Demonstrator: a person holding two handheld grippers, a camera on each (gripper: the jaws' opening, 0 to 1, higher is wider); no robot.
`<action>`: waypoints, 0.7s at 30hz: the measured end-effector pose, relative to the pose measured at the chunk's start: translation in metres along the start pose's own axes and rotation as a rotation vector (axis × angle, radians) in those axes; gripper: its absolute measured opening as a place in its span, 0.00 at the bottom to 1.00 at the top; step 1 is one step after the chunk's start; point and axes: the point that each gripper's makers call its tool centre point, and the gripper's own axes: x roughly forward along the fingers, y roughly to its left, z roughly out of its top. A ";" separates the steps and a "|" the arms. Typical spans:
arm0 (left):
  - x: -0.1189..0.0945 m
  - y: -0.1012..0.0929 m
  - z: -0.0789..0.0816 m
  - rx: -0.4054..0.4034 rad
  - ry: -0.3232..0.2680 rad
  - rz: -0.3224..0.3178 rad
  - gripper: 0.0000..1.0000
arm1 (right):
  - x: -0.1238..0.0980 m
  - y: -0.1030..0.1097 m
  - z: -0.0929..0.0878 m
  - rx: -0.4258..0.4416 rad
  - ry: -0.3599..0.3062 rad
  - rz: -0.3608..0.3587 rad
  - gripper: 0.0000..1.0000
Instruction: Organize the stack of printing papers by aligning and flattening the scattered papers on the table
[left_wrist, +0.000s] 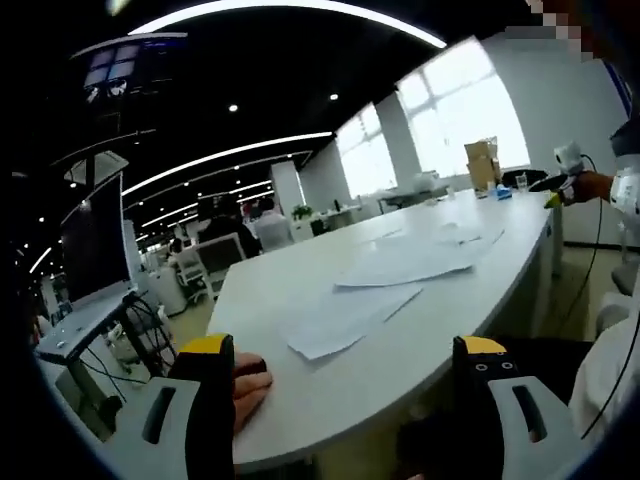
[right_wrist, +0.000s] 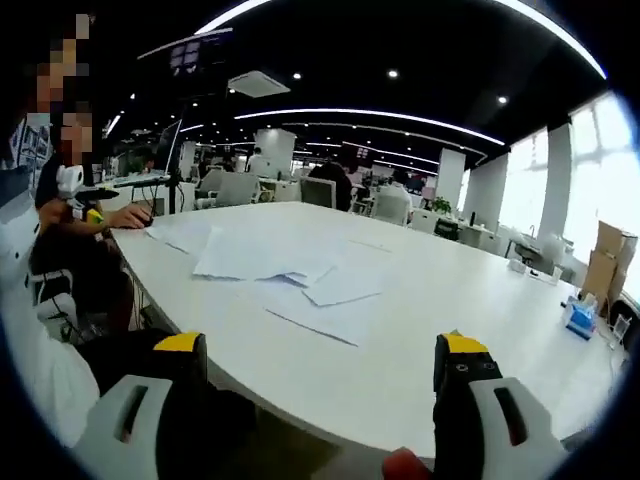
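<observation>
Evidently nothing is aligned yet: papers (right_wrist: 270, 262) lie scattered on the bench (right_wrist: 420, 330); both hand-held grippers, left (left_wrist: 345, 375) and right (right_wrist: 320, 375), spread, empty.

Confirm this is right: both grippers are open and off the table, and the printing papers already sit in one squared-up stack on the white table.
Not quite. The printing papers are not stacked: the right gripper view shows loose sheets scattered and overlapping at odd angles across the white table. The rest holds: the left gripper and right gripper are both open and off the table.
</observation>
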 end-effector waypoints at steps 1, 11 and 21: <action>0.000 0.000 0.000 -0.002 0.001 0.002 0.92 | 0.000 0.000 0.001 0.009 -0.007 -0.001 0.89; -0.001 0.001 0.000 0.002 0.008 0.008 0.93 | -0.004 -0.002 0.000 0.018 -0.009 -0.014 0.89; 0.000 0.001 0.006 0.016 0.005 0.014 0.93 | -0.008 -0.003 0.004 -0.005 -0.011 -0.037 0.89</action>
